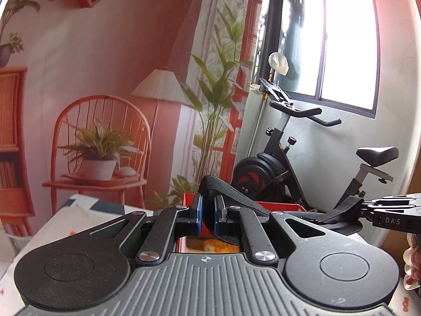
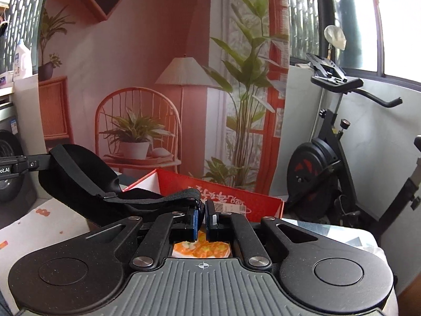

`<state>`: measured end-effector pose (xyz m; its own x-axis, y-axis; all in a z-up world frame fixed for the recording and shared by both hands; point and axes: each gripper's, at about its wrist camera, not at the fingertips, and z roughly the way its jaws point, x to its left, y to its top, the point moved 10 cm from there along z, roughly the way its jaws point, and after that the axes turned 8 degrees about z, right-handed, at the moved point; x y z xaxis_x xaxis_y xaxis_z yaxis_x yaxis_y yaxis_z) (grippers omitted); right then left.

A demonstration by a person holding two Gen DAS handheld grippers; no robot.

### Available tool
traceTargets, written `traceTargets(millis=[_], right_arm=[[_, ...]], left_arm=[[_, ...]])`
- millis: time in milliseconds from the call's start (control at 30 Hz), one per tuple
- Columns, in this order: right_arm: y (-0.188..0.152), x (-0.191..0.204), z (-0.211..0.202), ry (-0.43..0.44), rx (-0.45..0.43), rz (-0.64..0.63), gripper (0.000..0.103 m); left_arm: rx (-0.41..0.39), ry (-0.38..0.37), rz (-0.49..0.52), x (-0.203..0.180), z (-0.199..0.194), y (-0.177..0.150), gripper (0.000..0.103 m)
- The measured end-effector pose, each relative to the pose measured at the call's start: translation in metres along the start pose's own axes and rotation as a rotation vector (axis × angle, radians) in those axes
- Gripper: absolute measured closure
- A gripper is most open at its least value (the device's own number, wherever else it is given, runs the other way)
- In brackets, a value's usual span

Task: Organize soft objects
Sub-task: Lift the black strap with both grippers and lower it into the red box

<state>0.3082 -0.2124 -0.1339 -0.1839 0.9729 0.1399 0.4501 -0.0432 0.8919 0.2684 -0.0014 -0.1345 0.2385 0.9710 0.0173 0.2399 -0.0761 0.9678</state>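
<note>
Now | left gripper (image 1: 208, 214) fingers pinching black padded eye mask (image 2: 79, 184) | right gripper (image 2: 204, 217) fingers pinching its ribbed strap (image 2: 181, 194)

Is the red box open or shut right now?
Open. In the right wrist view the red box has no lid on; its white inner wall and the orange-patterned contents below the right claw show.

Daylight glare from window (image 1: 342, 39); fisheye edges warped, reddish.
</note>
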Motion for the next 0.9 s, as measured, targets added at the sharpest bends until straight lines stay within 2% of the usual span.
traceTargets(millis=[200,467,767,900], right_arm=[[0.012,-0.026,0.062,-0.056,0.068,-0.023,0.098],[-0.013,-0.050,0.130,-0.074,0.242,-0.017,0.098],[-0.035,-0.059,0.159,-0.060,0.319,-0.028,0.095],[-0.042,-0.062,0.164,-0.059,0.346,-0.036,0.089]], left_arm=[[0.102,-0.008,0.014,-0.005,0.062,0.008,0.094],[0.258,-0.045,0.077,-0.016,0.127,-0.011,0.094],[0.347,-0.035,0.118,-0.009,0.160,-0.037,0.094],[0.405,-0.069,0.122,-0.011,0.163,-0.048,0.093]])
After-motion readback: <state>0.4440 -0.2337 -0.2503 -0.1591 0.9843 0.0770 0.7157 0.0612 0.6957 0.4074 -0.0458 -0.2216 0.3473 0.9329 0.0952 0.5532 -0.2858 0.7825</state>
